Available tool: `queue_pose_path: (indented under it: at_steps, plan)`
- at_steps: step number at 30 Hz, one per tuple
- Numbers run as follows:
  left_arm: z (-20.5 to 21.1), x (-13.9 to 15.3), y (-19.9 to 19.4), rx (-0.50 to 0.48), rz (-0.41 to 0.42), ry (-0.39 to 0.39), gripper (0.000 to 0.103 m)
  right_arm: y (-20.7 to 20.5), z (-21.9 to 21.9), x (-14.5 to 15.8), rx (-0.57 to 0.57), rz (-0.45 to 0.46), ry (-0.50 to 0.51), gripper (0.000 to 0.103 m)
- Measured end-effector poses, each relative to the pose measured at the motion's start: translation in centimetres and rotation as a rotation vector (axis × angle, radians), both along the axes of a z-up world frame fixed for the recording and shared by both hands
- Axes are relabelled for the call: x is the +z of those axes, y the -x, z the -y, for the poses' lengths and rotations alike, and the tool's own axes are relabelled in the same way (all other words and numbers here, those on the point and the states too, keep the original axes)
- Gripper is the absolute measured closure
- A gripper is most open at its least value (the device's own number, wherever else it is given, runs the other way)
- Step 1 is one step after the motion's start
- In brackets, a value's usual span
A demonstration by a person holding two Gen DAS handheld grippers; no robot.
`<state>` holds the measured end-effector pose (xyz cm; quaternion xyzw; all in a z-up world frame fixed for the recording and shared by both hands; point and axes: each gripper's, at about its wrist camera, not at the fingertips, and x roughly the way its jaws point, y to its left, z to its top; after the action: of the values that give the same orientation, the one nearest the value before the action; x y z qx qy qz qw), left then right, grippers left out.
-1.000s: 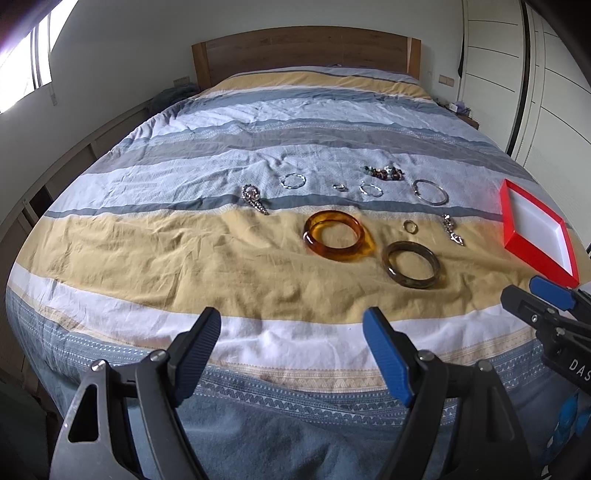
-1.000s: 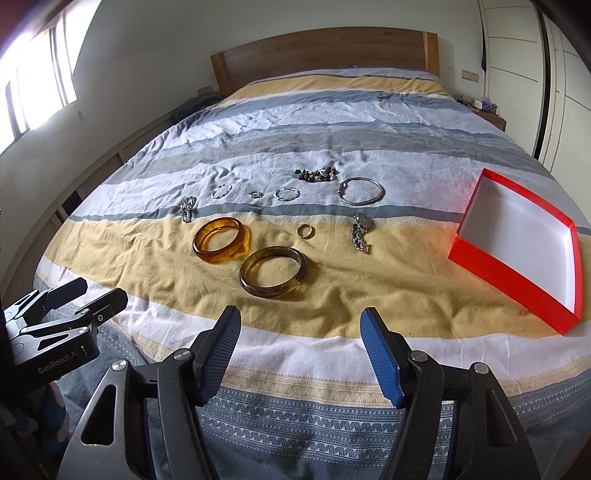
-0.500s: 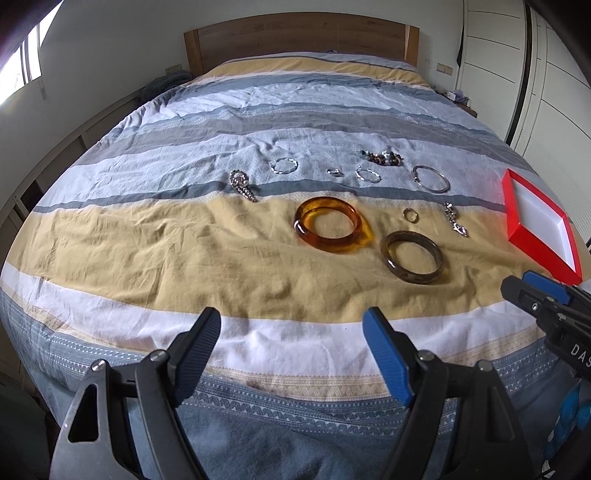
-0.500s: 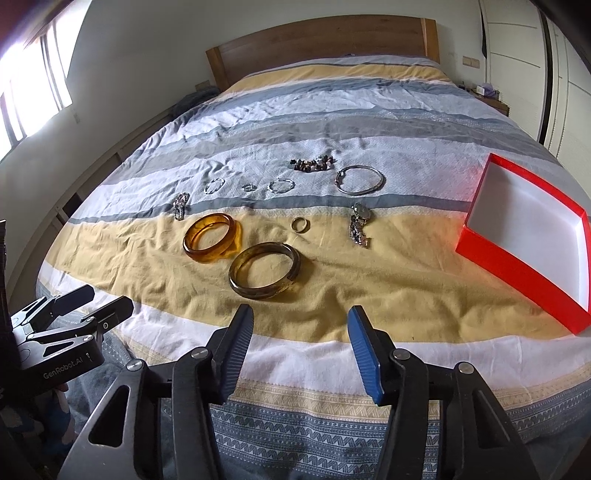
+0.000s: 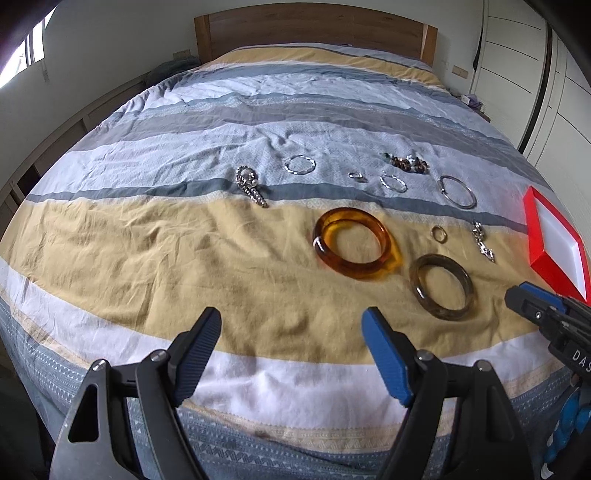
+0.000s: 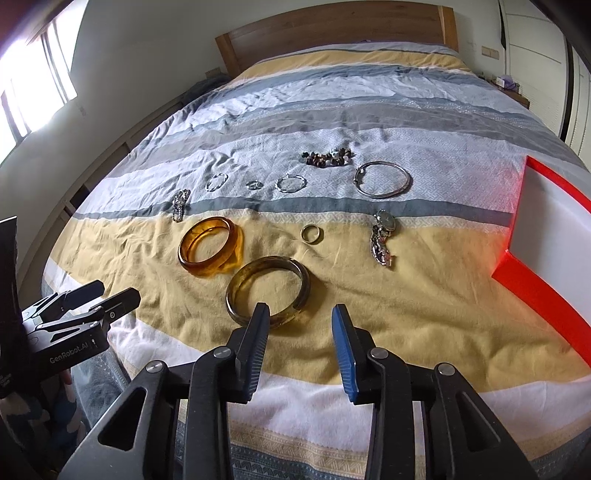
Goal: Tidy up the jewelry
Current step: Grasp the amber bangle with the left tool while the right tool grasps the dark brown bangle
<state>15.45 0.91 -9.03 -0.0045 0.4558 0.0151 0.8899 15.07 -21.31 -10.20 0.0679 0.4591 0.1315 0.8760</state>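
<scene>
— Two grippers, both mine. How do they stand?

— My right gripper [image 6: 300,325] has just been closing its jaws, but a gap is left and nothing is between them. One finger [image 6: 255,332] sits in front of the near rim of the dark bangle [image 6: 267,286]; I cannot tell if it touches. My left gripper [image 5: 291,336] has jaws wide apart and empty, above the yellow stripe.

— What lies under you?

— Striped bedspread [image 5: 147,258]: yellow, white, grey and blue bands, creased. Beyond it a wooden headboard [image 5: 314,26], a window [image 6: 33,85] on the left, white wardrobe doors [image 5: 517,74] on the right.

— And the jewelry?

— All on the bedspread. An amber bangle [image 5: 352,243], clear and glossy, lies just left of the dark one, which is smoky brown. Behind them are a small gold ring [image 6: 312,233] and a watch [image 6: 383,236] with a metal strap. Farther back, in a row: a chain [image 5: 251,184], thin silver hoops [image 5: 300,164], a tiny ring [image 5: 357,176], a bead bracelet [image 6: 327,157] and a silver bangle [image 6: 382,179]. A red box [image 6: 535,280] with a white inside sits open at the right, well apart from the pieces.

— Any writing?

— "GenRobot.AI" on the left gripper's body, seen from the right wrist. "DAS" on the right one's, cut off.
</scene>
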Motion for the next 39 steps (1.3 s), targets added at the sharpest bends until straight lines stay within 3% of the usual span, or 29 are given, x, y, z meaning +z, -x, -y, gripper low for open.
queue_pose_path:
  at_steps: [6, 12, 16, 24, 27, 31, 32, 39]
  plan:
    - [-0.5, -1.1, -4.2, 0.020, -0.011, 0.035, 0.028, -2.8, -0.8, -1.6, 0.039, -0.040, -0.014, 0.068]
    - [-0.1, -3.2, -7.5, 0.012, -0.054, 0.054, 0.042, -5.0, -1.4, -3.5, 0.067, -0.083, -0.017, 0.071]
    - [0.3, -4.7, -8.7, 0.007, -0.082, 0.058, 0.047, -6.0, -1.7, -4.9, 0.083, -0.111, -0.010, 0.076]
    - [0.7, -6.4, -9.8, 0.002, -0.101, 0.032, 0.048, -7.1, -2.7, -6.7, 0.112, -0.109, 0.035, 0.081]
    - [1.0, -6.6, -10.1, -0.002, -0.092, 0.023, 0.056, -7.2, -2.9, -6.9, 0.121, -0.098, 0.061, 0.089]
    - [1.6, -5.9, -10.1, -0.014, -0.073, -0.008, 0.089, -6.9, -3.1, -6.2, 0.123, -0.078, 0.082, 0.091]
    - [1.5, -5.7, -10.0, -0.011, -0.073, -0.017, 0.093, -6.7, -3.2, -5.9, 0.121, -0.069, 0.088, 0.092]
    - [1.1, -2.7, -8.2, -0.001, -0.038, -0.011, 0.094, -4.0, -2.2, -2.0, 0.090, 0.002, 0.119, 0.094]
